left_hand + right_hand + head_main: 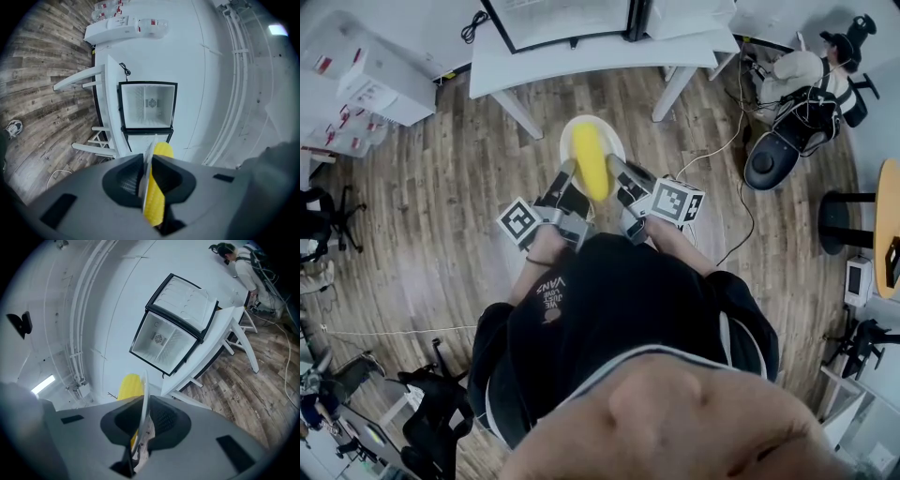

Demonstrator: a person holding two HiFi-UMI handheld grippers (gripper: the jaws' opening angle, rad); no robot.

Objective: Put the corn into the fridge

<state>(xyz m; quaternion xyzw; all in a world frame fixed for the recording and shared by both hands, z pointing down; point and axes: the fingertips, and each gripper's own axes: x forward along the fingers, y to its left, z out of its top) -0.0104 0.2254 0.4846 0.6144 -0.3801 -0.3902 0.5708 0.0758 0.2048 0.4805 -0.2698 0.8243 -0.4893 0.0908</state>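
Note:
A yellow corn cob (590, 161) lies on a round white plate (569, 139) that is carried above the wooden floor. My left gripper (565, 185) is shut on the plate's left rim and my right gripper (622, 181) is shut on its right rim. In the left gripper view the plate's edge (151, 149) stands between the jaws of the left gripper (146, 164), with the corn (156, 199) beside it. The right gripper (142, 420) pinches the rim (145, 390), the corn (129, 385) behind it. Ahead, a small fridge (147, 105) stands open and empty on a white table (581, 56).
The fridge door (185, 296) is swung wide open. The table's white legs (680, 84) reach down to the floor. Another person (811, 80) with gear is at the far right, a cable (727, 150) trails over the floor, and white boxes (370, 80) are stacked at the left.

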